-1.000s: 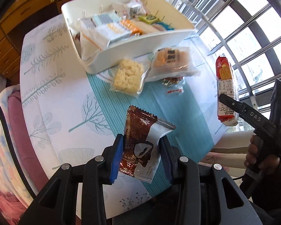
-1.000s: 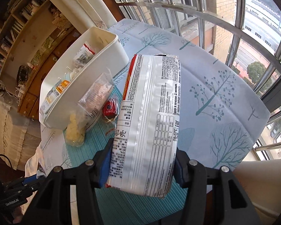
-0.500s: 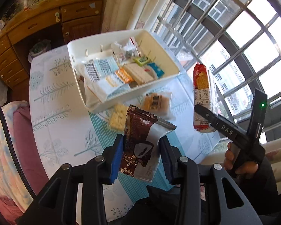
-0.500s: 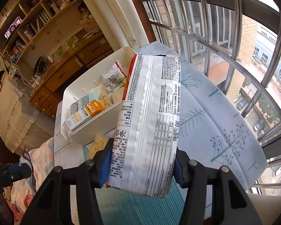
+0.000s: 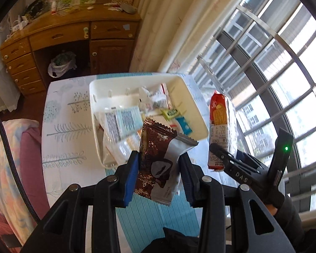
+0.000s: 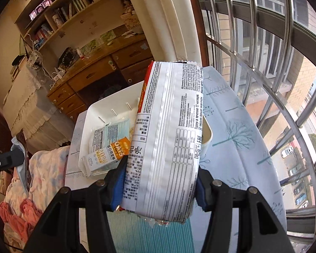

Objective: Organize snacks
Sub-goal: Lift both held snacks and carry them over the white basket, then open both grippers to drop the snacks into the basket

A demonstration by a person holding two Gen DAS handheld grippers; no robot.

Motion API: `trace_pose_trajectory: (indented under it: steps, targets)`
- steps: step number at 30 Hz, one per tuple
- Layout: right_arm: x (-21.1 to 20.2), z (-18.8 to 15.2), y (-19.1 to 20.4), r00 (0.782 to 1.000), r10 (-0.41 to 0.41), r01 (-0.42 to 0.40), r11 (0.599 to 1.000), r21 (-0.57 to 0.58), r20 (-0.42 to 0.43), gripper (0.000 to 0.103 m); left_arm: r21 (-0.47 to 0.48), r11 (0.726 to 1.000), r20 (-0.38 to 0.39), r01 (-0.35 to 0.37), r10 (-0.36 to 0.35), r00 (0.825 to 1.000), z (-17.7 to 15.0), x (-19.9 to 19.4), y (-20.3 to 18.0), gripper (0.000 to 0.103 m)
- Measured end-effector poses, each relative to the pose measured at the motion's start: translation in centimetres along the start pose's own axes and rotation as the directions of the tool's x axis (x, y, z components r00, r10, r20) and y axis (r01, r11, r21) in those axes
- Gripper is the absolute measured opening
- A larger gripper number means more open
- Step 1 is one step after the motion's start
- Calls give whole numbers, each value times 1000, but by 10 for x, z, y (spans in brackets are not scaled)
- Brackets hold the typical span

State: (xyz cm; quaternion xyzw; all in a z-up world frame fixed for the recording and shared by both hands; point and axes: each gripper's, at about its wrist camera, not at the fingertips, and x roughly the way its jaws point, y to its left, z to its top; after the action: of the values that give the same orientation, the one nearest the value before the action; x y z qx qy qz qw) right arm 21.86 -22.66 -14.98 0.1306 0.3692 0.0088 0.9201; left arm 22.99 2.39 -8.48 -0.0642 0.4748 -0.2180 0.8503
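My left gripper (image 5: 159, 174) is shut on a brown and silver snack packet (image 5: 160, 160), held high above the table. My right gripper (image 6: 159, 186) is shut on a long red and white biscuit pack (image 6: 168, 139); the pack also shows in the left wrist view (image 5: 218, 126), right of the bin. The white plastic bin (image 5: 191, 103) stands on the table below and holds several snack packets, among them a pale blue pack (image 5: 122, 122) and an orange oats pack (image 6: 107, 157). In the right wrist view the bin's rim (image 6: 107, 105) lies behind the biscuit pack.
The table wears a white tree-print cloth (image 5: 67, 126) with a teal striped mat (image 5: 149, 217) at its near side. A wooden desk with drawers (image 5: 59, 42) stands beyond. Window bars (image 5: 273, 73) run along the right. A pink blanket (image 5: 12, 154) lies at the left.
Both grippers have risen well above the table with their packs still held. The loose snacks in front of the bin have dropped out of sight behind the held packets.
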Motion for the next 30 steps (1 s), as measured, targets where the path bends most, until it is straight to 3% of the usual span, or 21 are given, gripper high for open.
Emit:
trace_pose_trajectory:
  steps: [11, 22, 23, 25, 30]
  targets:
    - [47, 42, -15, 997, 66, -69, 991, -111, -35, 55, -138, 990, 105, -34, 48, 993, 36, 44, 0, 37]
    - [78, 61, -26, 990, 121, -135, 959, -250, -72, 54, -306, 945, 82, -118, 149, 985, 50, 98, 4, 39]
    - [78, 63, -27, 989, 135, -147, 956, -254, -65, 54, -319, 940, 75, -122, 154, 985, 50, 101, 4, 42]
    - [80, 65, -26, 987, 144, -158, 950, -270, -72, 54, -345, 929, 53, -132, 159, 986, 48, 108, 5, 64]
    - [78, 64, -27, 984, 156, -175, 944, -280, -90, 54, -389, 909, 34, -152, 179, 983, 42, 109, 5, 73]
